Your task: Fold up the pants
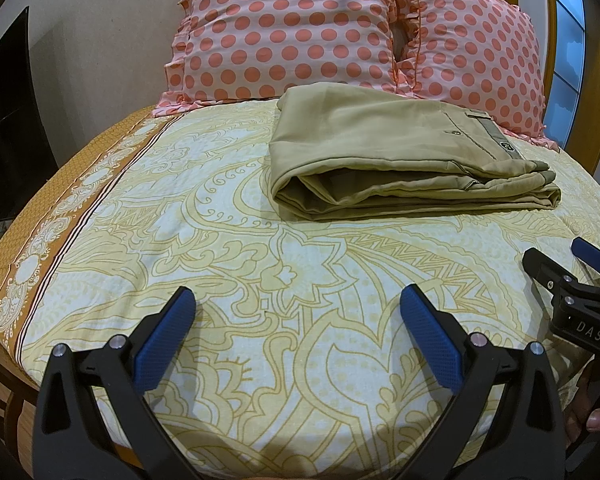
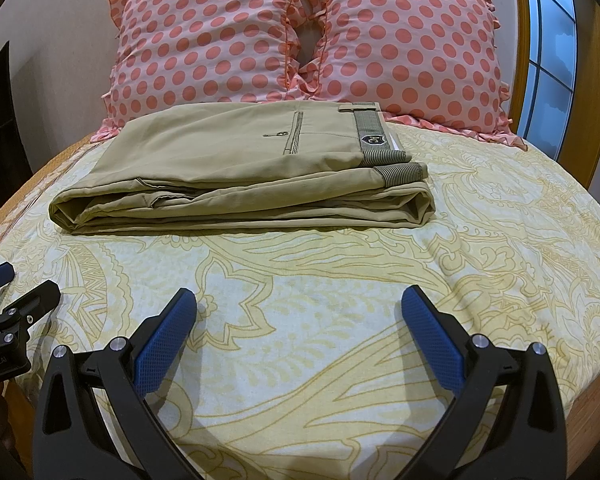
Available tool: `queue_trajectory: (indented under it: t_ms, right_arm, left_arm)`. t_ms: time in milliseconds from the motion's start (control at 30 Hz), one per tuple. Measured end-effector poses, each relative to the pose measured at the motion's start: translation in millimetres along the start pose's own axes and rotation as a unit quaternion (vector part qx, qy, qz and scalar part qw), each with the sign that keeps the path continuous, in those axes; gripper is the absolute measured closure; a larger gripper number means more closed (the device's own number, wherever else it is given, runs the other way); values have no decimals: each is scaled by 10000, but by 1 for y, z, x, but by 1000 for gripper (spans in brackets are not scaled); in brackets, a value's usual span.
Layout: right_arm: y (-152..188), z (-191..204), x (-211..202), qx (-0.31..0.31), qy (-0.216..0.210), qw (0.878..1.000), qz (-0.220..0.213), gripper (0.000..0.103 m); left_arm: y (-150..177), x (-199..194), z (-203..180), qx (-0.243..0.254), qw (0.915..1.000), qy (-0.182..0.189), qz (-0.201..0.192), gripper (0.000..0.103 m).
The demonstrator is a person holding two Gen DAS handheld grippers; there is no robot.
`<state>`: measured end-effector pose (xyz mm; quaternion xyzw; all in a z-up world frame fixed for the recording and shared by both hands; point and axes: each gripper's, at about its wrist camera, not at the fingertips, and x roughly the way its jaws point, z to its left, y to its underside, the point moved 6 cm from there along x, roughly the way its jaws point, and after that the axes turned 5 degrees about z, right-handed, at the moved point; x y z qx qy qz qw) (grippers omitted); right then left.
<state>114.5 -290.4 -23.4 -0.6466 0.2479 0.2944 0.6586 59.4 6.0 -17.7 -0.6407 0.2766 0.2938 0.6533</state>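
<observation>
Both grippers, left gripper [image 1: 296, 308] and right gripper [image 2: 298, 308], hover with fingers spread apart and nothing between them. Ahead lie the khaki pants [image 2: 240, 176], folded on the bedsheet [image 2: 340, 300] before the polka-dot pillows [image 2: 300, 32]. Soft, limp, light cloth; best pinched at its layered edges.

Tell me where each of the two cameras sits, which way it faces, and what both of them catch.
Left wrist: sits on the left gripper, low over the bedsheet, facing the pillows; its open blue-padded fingers show, with the right gripper at the right edge.
Right wrist: sits on the right gripper, facing the same way; its open fingers show, with the left gripper at the left edge.
Shared: folded khaki pants, pillows, bedsheet, window.
</observation>
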Motion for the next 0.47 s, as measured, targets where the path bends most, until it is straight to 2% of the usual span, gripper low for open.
queue_trajectory:
  t_ms: [467]
  right_arm:
    - [0,0,1,0,0,10000,-5,1]
  left_arm:
    - [-1,1,-1,20,10000,15,-27,2]
